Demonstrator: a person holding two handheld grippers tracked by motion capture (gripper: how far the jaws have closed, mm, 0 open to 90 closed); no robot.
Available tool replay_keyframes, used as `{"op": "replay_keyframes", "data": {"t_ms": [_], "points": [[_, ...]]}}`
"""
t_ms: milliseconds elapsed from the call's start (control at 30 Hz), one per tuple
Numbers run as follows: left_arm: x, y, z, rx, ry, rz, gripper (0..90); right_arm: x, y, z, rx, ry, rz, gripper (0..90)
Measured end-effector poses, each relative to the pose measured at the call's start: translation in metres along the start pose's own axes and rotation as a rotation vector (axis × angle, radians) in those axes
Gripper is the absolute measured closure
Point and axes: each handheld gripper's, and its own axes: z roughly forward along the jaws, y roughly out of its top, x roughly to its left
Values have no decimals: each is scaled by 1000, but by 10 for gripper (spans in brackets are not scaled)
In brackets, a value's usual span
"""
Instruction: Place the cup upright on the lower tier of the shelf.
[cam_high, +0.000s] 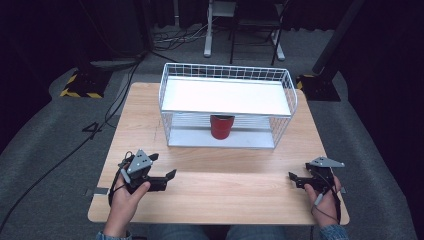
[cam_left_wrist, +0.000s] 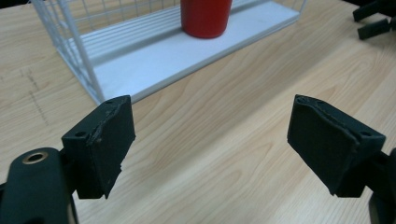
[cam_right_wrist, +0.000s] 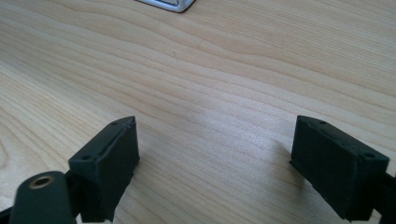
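the red cup (cam_high: 221, 126) stands upright on the lower shelf of the white wire rack (cam_high: 227, 75), near the middle of its open front, and nothing touches it. the left gripper (cam_high: 167, 177) rests low over the near left part of the wooden bench (cam_high: 210, 200), its jaws wide apart and empty, pointing toward the rack; in the left gripper view the cup (cam_left_wrist: 205, 16) sits ahead, well apart from the jaws. the right gripper (cam_high: 294, 178) sits at the near right, its jaws also spread with bare bench between them. as it looks, the work has not begun: the reach, the grasp and whatever move of the cup follows are all left to do.
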Motion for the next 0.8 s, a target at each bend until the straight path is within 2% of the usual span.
{"op": "replay_keyframes", "data": {"t_ms": [100,200,300,400,467,533,567,633,667,700,733,800], "points": [[6,-10,-7,0,-5,-14,154,0,0,0,1,1,1,152],[9,-15,-8,20,-3,-4,154,0,0,0,1,1,2,152],[12,-23,-7,75,-7,26,154,0,0,0,1,1,1,152],[13,-31,-3,137,-45,44,155,0,0,0,1,1,1,152],[14,-36,0,156,-60,54,155,0,0,0,1,1,1,153],[17,-40,3,173,-55,39,156,0,0,0,1,1,1,153],[19,-44,4,180,-41,11,156,0,0,0,1,1,0,152],[21,-46,5,180,-35,1,155,0,0,0,1,1,0,153],[23,-49,5,188,-30,-20,155,0,0,0,1,1,0,153],[26,-53,7,210,-19,-48,155,0,0,0,0,1,0,152],[26,-53,7,210,-19,-48,155,0,0,0,0,1,0,152],[27,-57,8,245,-11,-76,155,0,0,0,0,1,0,153]]}}
